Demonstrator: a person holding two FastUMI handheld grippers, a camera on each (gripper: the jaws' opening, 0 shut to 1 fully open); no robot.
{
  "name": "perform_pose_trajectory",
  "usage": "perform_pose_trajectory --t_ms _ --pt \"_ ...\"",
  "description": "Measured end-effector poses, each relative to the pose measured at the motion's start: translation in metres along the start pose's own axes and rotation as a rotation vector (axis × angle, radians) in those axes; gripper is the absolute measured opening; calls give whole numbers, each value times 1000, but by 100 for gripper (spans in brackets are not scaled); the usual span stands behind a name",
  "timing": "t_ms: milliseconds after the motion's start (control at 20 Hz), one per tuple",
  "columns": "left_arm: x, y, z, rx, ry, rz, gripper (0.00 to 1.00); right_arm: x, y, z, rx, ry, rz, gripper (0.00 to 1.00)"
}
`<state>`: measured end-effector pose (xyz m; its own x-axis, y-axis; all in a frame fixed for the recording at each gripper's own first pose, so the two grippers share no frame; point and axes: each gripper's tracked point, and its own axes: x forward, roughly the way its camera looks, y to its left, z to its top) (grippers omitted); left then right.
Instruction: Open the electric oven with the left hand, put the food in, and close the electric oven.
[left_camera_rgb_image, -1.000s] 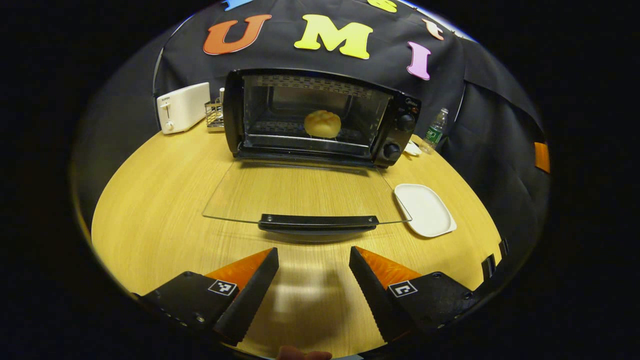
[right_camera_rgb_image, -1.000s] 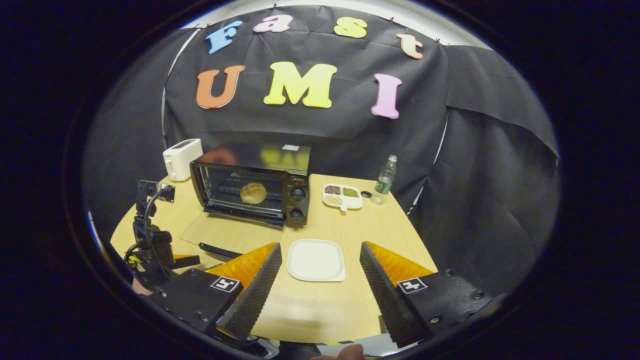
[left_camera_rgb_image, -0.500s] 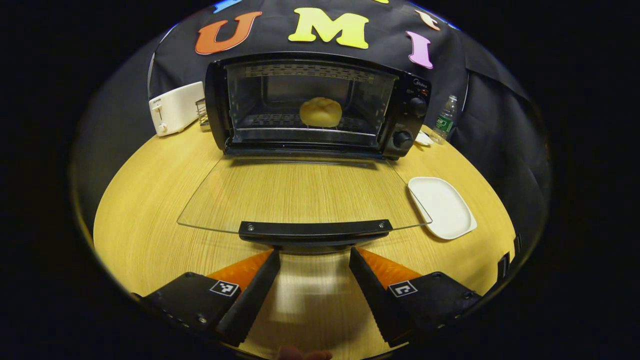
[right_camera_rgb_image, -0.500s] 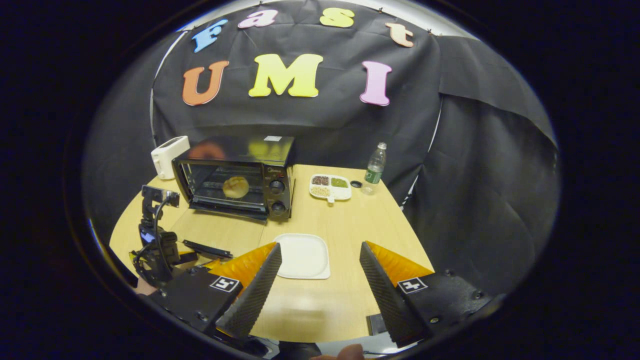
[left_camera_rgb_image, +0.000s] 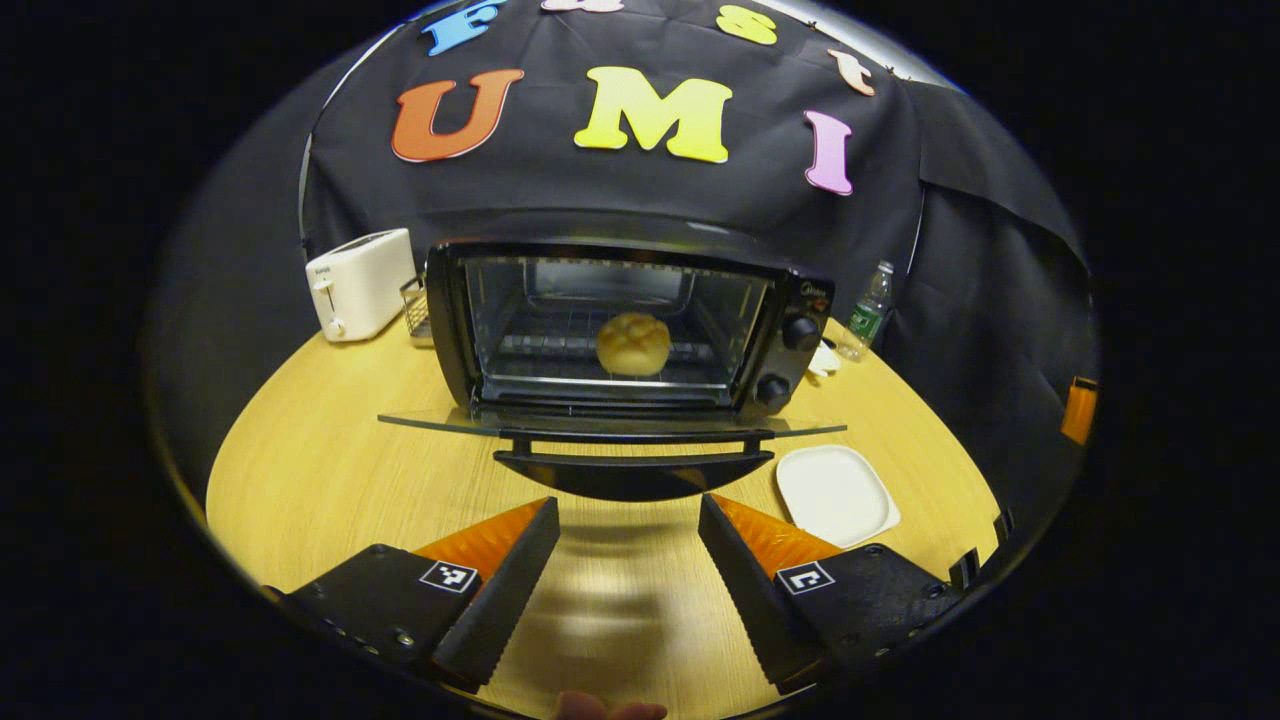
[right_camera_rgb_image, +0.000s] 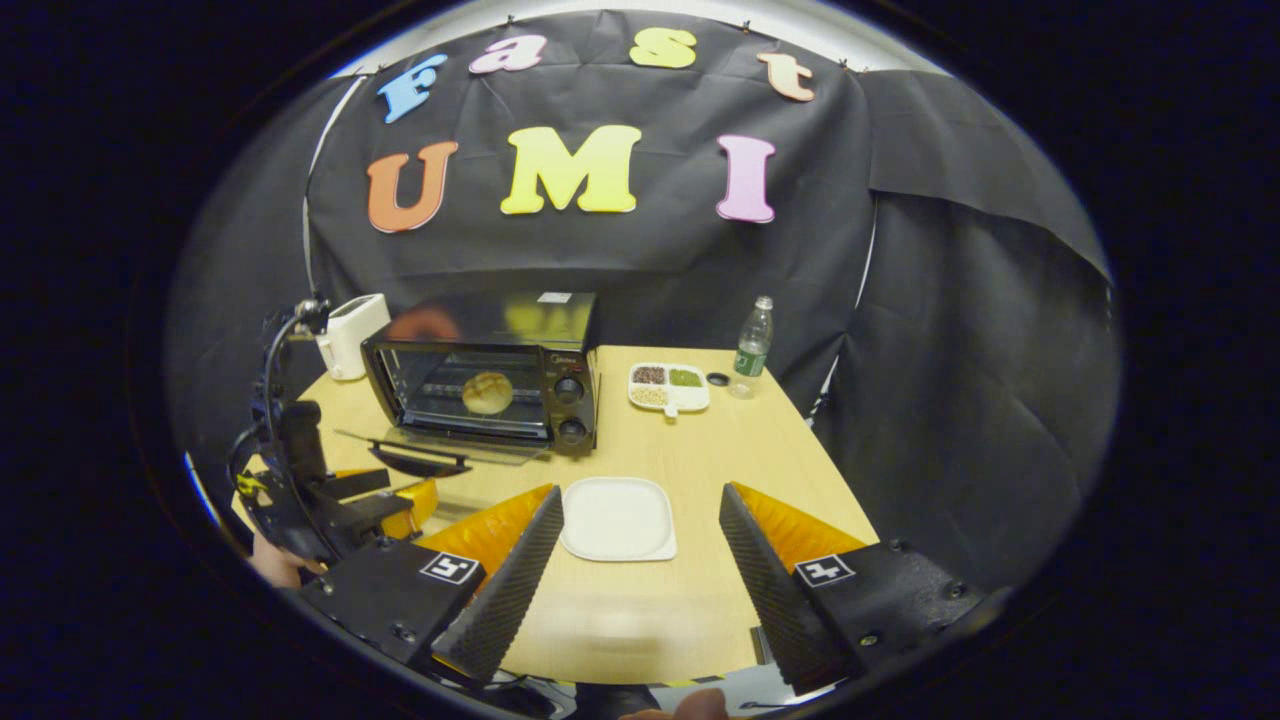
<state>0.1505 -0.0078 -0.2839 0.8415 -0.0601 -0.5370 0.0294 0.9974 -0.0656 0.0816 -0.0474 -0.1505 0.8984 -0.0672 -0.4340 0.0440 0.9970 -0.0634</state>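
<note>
black oven (left_camera_rgb_image: 620, 330), small white brand wording unreadable beside knobs (left_camera_rgb_image: 800, 333)

My bench (left_camera_rgb_image: 330, 470) is pale wood grain with a soft sheen. The oven (left_camera_rgb_image: 620, 330) looks like glossy black metal; its door (left_camera_rgb_image: 610, 425) is clear glass. The plate (left_camera_rgb_image: 835, 495) is smooth, matt white. The toaster (left_camera_rgb_image: 362, 282) is smooth white plastic.
</note>
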Motion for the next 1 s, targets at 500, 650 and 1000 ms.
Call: perform_pose_trajectory --t_ms 500,650,1000 --pt "-5 9 121 66 -230 -7 93 -25 -4 39 70 -92 -5 100" --pt "-27 5 153 70 -297 -23 93 -29 2 57 63 -133 6 100" --pt "-61 6 118 75 -246 -32 94 -33 30 62 66 -157 64 100"
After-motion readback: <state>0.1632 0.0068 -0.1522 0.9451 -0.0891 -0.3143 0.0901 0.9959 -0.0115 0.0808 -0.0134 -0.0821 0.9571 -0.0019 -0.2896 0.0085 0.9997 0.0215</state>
